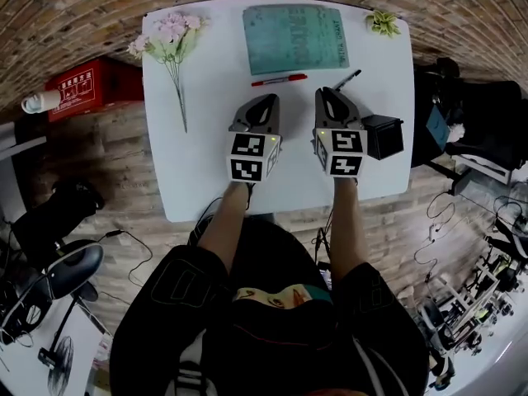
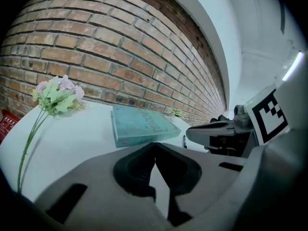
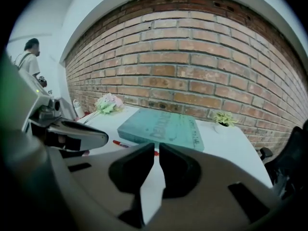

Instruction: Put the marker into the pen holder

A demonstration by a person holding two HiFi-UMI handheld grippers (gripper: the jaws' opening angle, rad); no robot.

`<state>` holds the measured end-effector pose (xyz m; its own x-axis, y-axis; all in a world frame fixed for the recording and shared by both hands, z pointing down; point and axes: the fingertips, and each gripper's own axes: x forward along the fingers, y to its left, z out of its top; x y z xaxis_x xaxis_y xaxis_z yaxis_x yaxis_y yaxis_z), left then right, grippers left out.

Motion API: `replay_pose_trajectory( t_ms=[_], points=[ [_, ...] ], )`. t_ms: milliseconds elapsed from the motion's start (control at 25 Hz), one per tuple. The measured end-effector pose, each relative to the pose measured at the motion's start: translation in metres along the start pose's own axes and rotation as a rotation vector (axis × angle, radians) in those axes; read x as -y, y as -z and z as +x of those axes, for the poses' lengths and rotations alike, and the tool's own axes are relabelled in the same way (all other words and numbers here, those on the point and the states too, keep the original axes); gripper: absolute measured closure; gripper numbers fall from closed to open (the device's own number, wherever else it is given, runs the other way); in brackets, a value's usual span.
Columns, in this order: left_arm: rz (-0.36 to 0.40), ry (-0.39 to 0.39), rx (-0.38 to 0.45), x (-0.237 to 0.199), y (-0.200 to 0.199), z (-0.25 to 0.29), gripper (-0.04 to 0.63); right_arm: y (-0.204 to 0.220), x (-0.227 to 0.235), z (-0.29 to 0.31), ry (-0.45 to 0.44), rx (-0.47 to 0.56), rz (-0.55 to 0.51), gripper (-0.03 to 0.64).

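A red marker (image 1: 279,79) lies on the white table (image 1: 206,172) just below a teal book (image 1: 295,38); in the right gripper view the red marker (image 3: 120,144) shows left of my jaws. A black marker (image 1: 346,79) lies to its right. The black pen holder (image 1: 382,136) stands by the table's right edge, beside my right gripper (image 1: 330,96). My right gripper (image 3: 157,150) has a narrow gap between its jaws with nothing in it. My left gripper (image 1: 264,101) hovers just short of the red marker; the left gripper (image 2: 155,146) is shut and empty.
Pink flowers (image 1: 169,40) lie at the table's far left, and a small potted plant (image 1: 383,23) stands at the far right corner. A brick wall (image 3: 192,66) rises behind the table. A red box (image 1: 82,87) sits on the floor to the left. A person (image 3: 30,57) stands far left.
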<state>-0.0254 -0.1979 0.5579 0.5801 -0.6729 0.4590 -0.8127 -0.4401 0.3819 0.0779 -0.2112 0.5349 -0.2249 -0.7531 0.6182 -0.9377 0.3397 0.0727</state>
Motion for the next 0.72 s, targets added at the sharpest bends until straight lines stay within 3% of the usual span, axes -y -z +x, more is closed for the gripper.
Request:
replay_pose_trajectory(
  t_ms=[360,720],
  points=[
    [-0.055,-0.050,0.006,-0.028,0.008,-0.006,0.588,-0.007,-0.052,0.036,-0.185,-0.078,-0.181,0.560],
    [-0.136,-0.111,0.031,-0.062,0.014,-0.015,0.588,0.000,-0.105,0.061,-0.391,-0.201,-0.503,0.560]
  ],
)
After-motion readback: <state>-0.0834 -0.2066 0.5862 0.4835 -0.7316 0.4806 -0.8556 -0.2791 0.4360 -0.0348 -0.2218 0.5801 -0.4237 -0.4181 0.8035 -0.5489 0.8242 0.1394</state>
